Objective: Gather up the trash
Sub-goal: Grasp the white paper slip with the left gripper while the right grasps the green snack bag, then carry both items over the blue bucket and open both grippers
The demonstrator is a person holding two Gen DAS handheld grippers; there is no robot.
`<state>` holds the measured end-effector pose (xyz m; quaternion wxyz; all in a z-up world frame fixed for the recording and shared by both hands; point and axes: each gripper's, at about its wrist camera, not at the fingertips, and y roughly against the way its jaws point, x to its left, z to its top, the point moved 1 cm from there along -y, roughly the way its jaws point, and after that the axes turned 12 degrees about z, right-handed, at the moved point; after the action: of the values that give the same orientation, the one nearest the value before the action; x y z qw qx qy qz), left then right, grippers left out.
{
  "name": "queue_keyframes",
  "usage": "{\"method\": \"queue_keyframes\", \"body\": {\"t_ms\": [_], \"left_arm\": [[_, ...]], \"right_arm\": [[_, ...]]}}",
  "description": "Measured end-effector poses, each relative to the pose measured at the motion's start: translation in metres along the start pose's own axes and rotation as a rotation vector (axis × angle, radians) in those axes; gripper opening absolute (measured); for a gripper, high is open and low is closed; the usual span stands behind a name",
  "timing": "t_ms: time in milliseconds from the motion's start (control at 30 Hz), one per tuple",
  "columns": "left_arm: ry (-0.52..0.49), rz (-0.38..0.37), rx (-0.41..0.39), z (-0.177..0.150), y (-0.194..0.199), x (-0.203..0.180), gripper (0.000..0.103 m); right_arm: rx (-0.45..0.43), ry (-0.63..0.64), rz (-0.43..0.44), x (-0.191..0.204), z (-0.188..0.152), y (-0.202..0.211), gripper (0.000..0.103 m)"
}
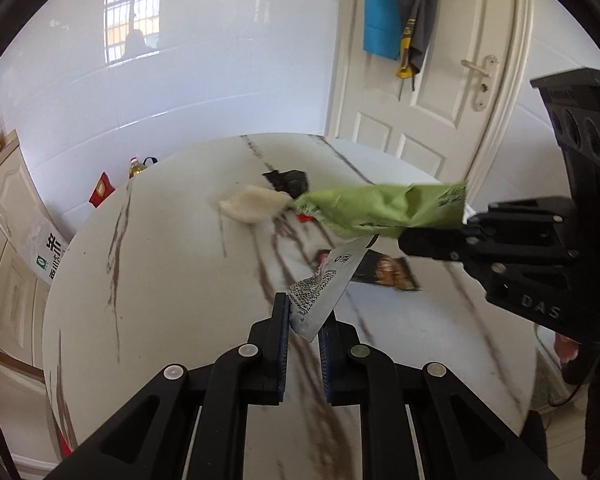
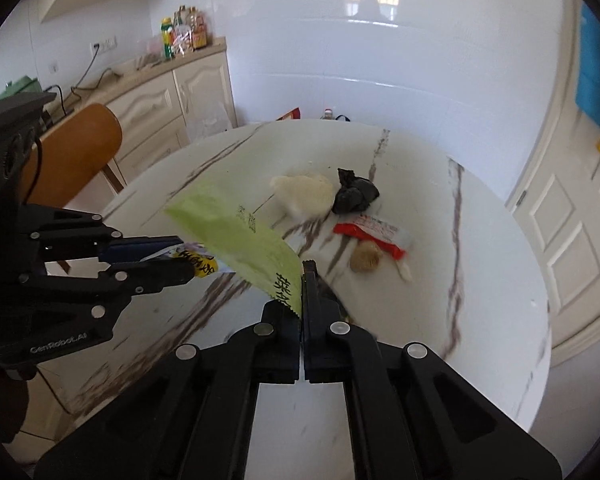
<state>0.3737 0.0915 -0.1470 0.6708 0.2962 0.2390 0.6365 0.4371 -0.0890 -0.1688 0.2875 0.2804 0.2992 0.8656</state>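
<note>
Currently two wrappers are held clear of the table point(image 2: 480, 320). The right gripper point(image 2: 302, 280) is clamped shut on the green wrapper point(image 2: 236, 236), mid-frame; the left gripper point(image 1: 304, 316) is narrowed onto a silver wrapper point(image 1: 324, 292), lower centre. Both grips should be kept firm and level. Remaining scraps are grouped at upper centre.

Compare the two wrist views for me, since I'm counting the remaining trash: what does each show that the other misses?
Only the left wrist view shows the dark snack packet lying on the round marble table. Only the right wrist view shows the red-and-white sachet and tan crumpled ball. Both show the green wrapper, white crumpled tissue and black crumpled bag.
</note>
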Motion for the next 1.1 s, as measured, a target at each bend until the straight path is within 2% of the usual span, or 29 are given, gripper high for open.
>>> {"method": "queue_keyframes", "body": {"t_ms": [300, 433, 600, 867, 1100], "left_arm": [[-0.048, -0.029, -0.056, -0.002, 0.053, -0.040, 0.010], [-0.087, -0.049, -0.096, -0.001, 0.078, -0.072, 0.010], [-0.146, -0.086, -0.116, -0.002, 0.090, -0.120, 0.010], [-0.282, -0.173, -0.107, 0.004, 0.088, -0.229, 0.010], [-0.406, -0.265, -0.043, 0.004, 0.050, -0.336, 0.010]], "right_arm": [[-0.060, -0.025, -0.012, 0.010, -0.034, 0.057, 0.001], [-0.100, -0.049, -0.046, 0.002, -0.049, 0.092, 0.001], [-0.150, -0.094, -0.097, -0.017, -0.081, 0.144, 0.001], [-0.210, -0.205, -0.187, -0.067, -0.151, 0.219, 0.001], [-0.209, -0.331, -0.270, -0.128, -0.220, 0.256, 0.001]]}}
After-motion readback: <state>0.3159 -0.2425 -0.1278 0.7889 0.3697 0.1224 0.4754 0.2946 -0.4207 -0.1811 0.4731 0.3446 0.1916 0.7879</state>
